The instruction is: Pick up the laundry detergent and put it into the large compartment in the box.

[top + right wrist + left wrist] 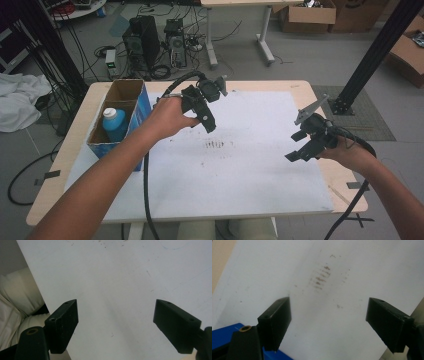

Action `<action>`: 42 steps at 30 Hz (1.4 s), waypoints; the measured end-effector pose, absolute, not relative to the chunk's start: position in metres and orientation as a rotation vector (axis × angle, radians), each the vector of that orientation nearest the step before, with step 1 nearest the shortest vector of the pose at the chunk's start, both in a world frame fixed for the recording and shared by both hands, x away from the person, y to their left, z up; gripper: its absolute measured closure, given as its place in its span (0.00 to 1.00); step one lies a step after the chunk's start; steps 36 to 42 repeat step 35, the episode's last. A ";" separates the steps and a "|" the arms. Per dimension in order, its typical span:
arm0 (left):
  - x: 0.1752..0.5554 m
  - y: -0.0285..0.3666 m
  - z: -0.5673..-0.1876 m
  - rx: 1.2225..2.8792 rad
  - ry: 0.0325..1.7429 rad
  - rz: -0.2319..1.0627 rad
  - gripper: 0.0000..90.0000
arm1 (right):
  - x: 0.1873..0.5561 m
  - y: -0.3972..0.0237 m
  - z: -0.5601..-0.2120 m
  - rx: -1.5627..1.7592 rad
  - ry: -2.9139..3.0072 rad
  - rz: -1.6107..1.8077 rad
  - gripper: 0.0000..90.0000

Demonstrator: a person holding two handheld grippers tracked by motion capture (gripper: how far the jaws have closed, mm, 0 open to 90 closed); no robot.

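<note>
- The blue bottle stands upright inside the open cardboard box at the left edge of the worktop; nothing grips it
- The left gripper hangs just right of the box, above the white sheet; its jaws are spread wide with nothing between them; in the left gripper view they frame brown smudges
- The right gripper hovers near the sheet's right edge, well apart from the box; jaws released, holding nothing

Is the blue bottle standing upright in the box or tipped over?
Upright: the blue bottle stands in the near compartment of the cardboard box, white cap on top, in the high view.
</note>
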State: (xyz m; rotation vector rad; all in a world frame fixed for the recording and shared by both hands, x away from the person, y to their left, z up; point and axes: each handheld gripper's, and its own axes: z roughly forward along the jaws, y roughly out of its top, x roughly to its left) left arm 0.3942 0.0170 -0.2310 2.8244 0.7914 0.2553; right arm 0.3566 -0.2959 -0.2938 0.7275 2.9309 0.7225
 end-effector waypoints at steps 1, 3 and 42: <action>0.395 0.016 -0.232 2.829 0.782 0.254 0.23 | 0.357 -0.295 -0.294 0.725 2.932 0.721 0.22; 0.398 0.014 -0.234 2.835 0.769 0.249 0.23 | 0.358 -0.294 -0.293 0.723 2.935 0.719 0.22; 0.401 0.013 -0.241 2.833 0.676 0.239 0.24 | 0.359 -0.288 -0.294 0.712 2.946 0.713 0.22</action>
